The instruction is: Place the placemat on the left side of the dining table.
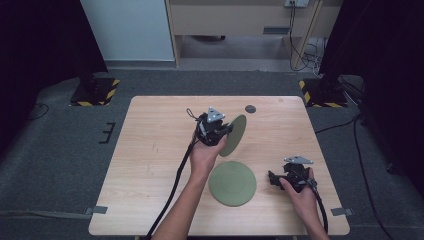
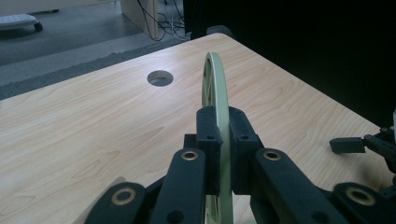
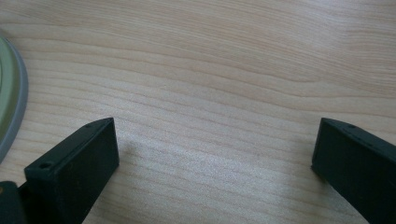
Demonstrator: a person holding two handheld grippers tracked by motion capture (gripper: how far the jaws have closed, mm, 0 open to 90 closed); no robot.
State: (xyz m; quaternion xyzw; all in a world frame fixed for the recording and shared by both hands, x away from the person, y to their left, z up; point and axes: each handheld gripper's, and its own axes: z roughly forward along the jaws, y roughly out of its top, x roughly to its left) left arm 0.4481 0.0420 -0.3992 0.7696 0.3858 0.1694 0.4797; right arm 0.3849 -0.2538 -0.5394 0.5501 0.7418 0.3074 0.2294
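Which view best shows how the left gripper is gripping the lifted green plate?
The left gripper view: the left gripper has both jaws pressed on the rim of the lifted plate, seen edge-on. The high view shows that plate tilted above the table, the grip itself hidden. The right gripper view gives an edge of the flat plate.

Near the table's (image 1: 150,150) middle, toward the far edge: a lifted plate (image 1: 234,135), on edge in the left gripper (image 1: 220,131). Nearer the front edge: a second plate (image 1: 232,183), flat. Right of it, by the right edge: the right gripper (image 1: 276,179). Close to the far edge: a hole (image 1: 250,108).
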